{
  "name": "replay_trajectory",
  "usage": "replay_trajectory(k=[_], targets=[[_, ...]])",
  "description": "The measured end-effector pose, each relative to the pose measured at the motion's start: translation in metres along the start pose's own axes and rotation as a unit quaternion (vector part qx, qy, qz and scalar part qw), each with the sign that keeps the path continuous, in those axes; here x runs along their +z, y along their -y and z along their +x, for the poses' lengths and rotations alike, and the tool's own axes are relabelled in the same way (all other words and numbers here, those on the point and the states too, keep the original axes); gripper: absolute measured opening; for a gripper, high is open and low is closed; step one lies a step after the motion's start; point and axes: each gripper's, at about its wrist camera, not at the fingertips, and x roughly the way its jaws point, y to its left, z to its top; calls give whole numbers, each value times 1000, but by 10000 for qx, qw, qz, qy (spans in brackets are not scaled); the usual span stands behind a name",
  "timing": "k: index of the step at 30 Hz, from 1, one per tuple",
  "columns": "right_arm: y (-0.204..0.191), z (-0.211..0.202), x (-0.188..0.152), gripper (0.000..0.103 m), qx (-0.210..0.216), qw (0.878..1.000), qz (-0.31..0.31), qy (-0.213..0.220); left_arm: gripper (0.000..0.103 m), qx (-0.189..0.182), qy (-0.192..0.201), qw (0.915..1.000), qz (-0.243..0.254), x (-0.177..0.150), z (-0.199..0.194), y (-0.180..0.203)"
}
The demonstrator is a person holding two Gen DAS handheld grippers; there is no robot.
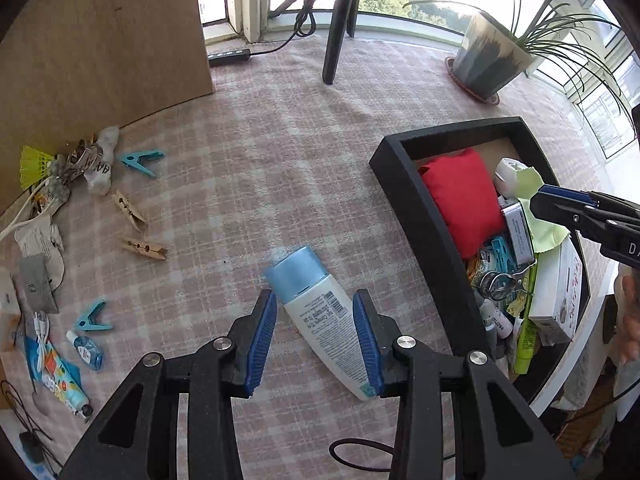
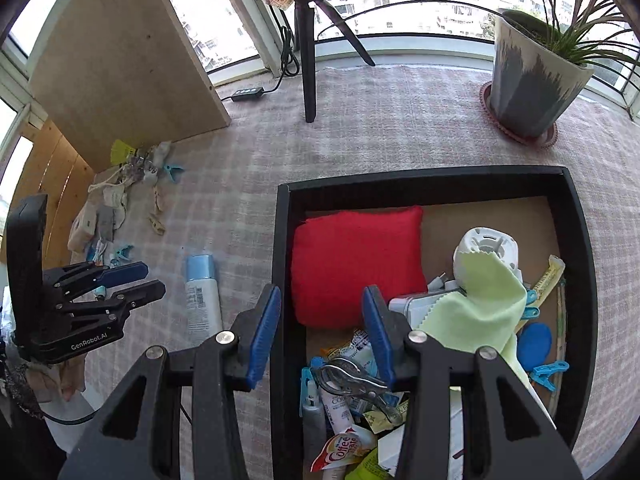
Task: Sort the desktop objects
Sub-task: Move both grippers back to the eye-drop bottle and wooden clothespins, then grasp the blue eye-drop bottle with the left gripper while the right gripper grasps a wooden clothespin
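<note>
A white bottle with a blue cap (image 1: 320,312) lies on the checked tablecloth. My left gripper (image 1: 314,340) is open, its blue pads on either side of the bottle. The bottle (image 2: 202,294) and left gripper (image 2: 148,280) also show in the right wrist view. My right gripper (image 2: 320,332) is open and empty above the near left edge of the black tray (image 2: 280,240), which holds a red cushion (image 2: 356,264), a light green cloth (image 2: 476,312) and several small items. The right gripper (image 1: 538,200) hovers over the tray (image 1: 404,184) in the left wrist view.
Clothespins (image 1: 144,248), blue clips (image 1: 140,160), a small blue bottle (image 1: 86,350), a yellow shuttlecock (image 1: 34,164) and wrappers lie at the left by a wooden board (image 1: 100,40). A tripod leg (image 1: 336,40) and a potted plant (image 1: 488,60) stand at the back.
</note>
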Motion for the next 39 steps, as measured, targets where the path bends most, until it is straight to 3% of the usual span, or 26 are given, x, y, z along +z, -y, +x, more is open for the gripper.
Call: replay_trajectory(k=[7, 13, 18, 23, 39], targets=[[-87, 40, 15, 42, 199, 9939, -1041, -291, 37, 468, -49, 9923, -1149, -30, 3, -97], [-154, 78, 29, 42, 380, 9813, -1789, -599, 39, 728, -57, 9733, -2177, -55, -3, -174], [-197, 109, 41, 42, 477, 9719, -2153, -819, 39, 614, -96, 9603, -2719, -71, -1, -208], [-227, 142, 56, 42, 430, 9669, -2294, -1034, 37, 549, -200, 9544, -2929, -70, 11, -221], [-258, 198, 78, 36, 340, 9616, -2324, -1422, 34, 761, -382, 9530, -2907, -66, 35, -234]])
